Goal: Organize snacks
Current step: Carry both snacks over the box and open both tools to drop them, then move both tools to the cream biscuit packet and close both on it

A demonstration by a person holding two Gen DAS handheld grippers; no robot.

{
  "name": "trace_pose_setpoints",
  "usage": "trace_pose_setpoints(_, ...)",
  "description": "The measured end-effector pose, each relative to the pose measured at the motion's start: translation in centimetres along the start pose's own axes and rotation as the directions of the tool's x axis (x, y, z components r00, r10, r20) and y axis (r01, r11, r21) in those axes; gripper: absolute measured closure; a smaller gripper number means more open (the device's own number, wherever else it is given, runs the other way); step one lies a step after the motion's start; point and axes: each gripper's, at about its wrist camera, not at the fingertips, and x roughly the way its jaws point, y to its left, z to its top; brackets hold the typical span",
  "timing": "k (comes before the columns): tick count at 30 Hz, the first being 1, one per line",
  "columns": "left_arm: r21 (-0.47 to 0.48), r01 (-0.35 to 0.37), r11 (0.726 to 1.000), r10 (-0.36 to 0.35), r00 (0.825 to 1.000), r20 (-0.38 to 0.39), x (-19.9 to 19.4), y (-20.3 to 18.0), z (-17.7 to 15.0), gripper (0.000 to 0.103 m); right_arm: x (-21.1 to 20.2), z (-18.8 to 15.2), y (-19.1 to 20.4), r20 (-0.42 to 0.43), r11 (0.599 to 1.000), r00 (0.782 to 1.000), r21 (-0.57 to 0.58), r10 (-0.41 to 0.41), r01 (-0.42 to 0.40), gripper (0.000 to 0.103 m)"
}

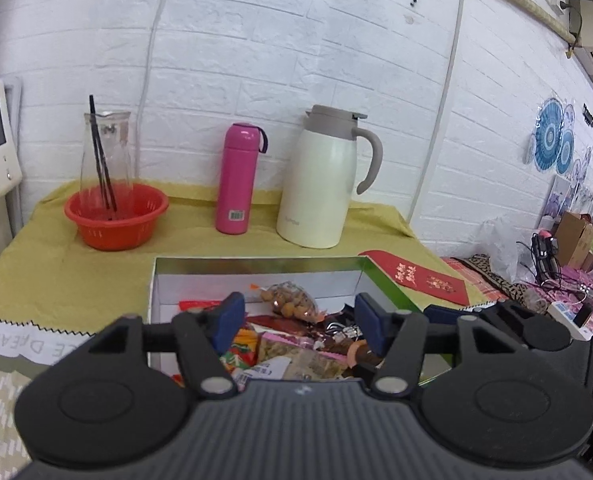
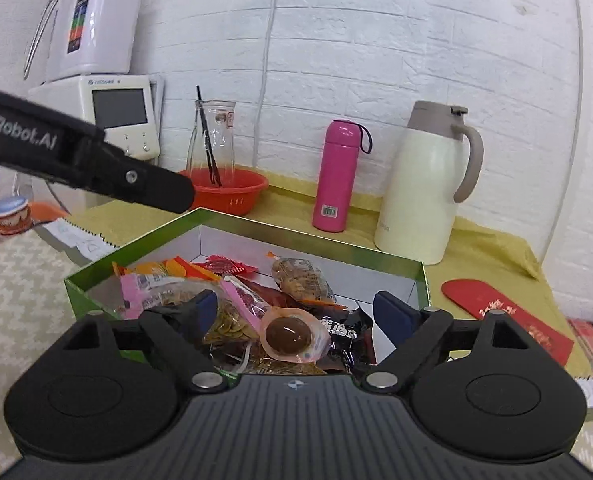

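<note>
A green-walled box [image 1: 380, 278] with a white inside sits on the yellow cloth and holds several snack packets. A clear bag of nuts [image 1: 292, 298] lies toward its back. My left gripper [image 1: 298, 322] hangs open and empty over the box. In the right wrist view the same box [image 2: 422, 280] holds a pink-edged seed bag [image 2: 184, 294], the nut bag [image 2: 302, 278] and a sealed brown egg [image 2: 288, 334]. My right gripper [image 2: 300, 312] is open and empty just above the egg. The left gripper's body [image 2: 96, 164] crosses the upper left.
Behind the box stand an orange basket [image 1: 116, 216] with a glass carafe [image 1: 106, 152], a pink bottle [image 1: 238, 178] and a cream thermos jug [image 1: 324, 184]. A red envelope [image 1: 416, 276] lies right of the box. Cluttered items and cables [image 1: 552, 264] fill the far right.
</note>
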Motion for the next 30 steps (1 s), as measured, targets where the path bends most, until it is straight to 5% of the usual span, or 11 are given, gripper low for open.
trace_pose_setpoints(4, 0.028, -0.066, 0.997, 0.067, 0.996, -0.063, 1.0, -0.3, -0.7, 0.041, 0.2, -0.4, -0.1, -0.031, 1.000, 1.000, -0.003, -0.005, 0.005, 0.000)
trace_pose_setpoints(20, 0.069, -0.111, 0.991, 0.113, 0.993, -0.026, -4.9, -2.8, -1.0, 0.041, -6.7, 1.3, -0.6, -0.029, 0.996, 0.999, 0.078, 0.036, -0.033, 0.000)
trace_pose_setpoints(30, 0.063, 0.040, 0.997, -0.032, 0.991, -0.131, -8.0, -5.3, -6.4, 0.041, -11.1, -3.7, -0.1, -0.159, 0.992, 0.981, 0.082, 0.107, -0.095, 0.000)
